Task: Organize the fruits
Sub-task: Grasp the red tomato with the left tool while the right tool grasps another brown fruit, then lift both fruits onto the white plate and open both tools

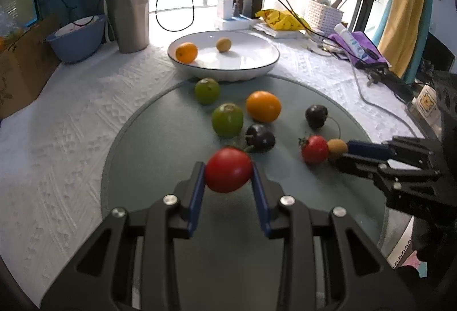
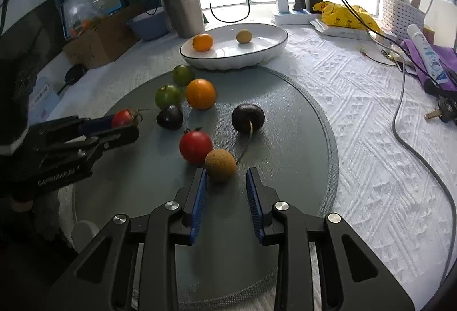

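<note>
My left gripper (image 1: 228, 169) is shut on a red tomato (image 1: 228, 169) and holds it just above the round grey mat (image 1: 160, 156); it shows at the left of the right wrist view (image 2: 125, 122). My right gripper (image 2: 225, 174) is open around a small brown fruit (image 2: 220, 165) on the mat, beside a second red tomato (image 2: 195, 146). Also on the mat are two green fruits (image 1: 227, 119), an orange (image 1: 263, 106) and two dark plums (image 1: 260, 137). The white plate (image 1: 257, 65) behind holds a small orange (image 1: 186, 52) and a yellow-brown fruit (image 1: 223, 44).
A steel tumbler (image 1: 128, 14) and a blue bowl (image 1: 77, 39) stand at the back left. Chargers and cables (image 2: 405, 122) run along the right of the white tablecloth, with a white basket (image 2: 400, 11), a tube (image 2: 427, 54) and keys (image 2: 440, 111).
</note>
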### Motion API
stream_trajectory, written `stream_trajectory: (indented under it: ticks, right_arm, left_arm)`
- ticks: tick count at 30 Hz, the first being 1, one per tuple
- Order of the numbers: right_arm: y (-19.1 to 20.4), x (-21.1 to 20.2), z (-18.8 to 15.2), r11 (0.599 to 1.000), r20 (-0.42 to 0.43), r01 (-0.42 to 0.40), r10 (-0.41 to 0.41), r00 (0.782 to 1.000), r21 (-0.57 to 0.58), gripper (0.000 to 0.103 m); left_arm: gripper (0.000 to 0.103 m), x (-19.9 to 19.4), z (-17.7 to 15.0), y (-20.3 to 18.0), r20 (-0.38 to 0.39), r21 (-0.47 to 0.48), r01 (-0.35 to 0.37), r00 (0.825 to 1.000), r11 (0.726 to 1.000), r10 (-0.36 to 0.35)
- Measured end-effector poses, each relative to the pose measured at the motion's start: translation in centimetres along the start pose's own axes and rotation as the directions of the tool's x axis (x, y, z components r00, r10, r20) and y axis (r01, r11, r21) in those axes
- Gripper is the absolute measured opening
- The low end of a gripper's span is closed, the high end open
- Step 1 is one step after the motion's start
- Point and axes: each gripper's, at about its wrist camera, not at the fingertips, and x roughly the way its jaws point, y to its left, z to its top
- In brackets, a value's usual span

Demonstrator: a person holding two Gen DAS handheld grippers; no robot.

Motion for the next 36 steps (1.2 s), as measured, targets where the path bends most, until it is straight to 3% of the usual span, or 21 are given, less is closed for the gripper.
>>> stream_trajectory:
  ticks: [7,9,20,36]
  right_arm:
    - [0.7,0.7,0.4,1.000,-0.004,0.004,-0.004,1.000,-0.018,0.031]
    - [0.8,0.5,0.4,1.000,-0.006,0.011,-0.011,1.000,-0.028,0.025]
    - [0.7,-2.6,1.6,0.999,0.040,0.029,-0.027,0.999,-0.038,0.025]
    - [-1.4,-1.1,8.4,0.997,0.098,0.046,-0.040,0.994,-0.062,0.025]
  left_arm:
    - [0.034,-0.6,0.2,0.3,0.016,-0.005,0.001,1.000,1.000,-0.001]
    - [0.034,-0.7,0.3,0.3,0.018,-0.003,0.003,1.000,1.000,-0.003]
    - [0.034,-1.2,1.9,0.5,0.037,0.008,0.013,0.999,1.000,-0.013]
    - [0.034,0.5,6.8,2.0,0.071,-0.011,0.016,0.997,1.000,-0.015]
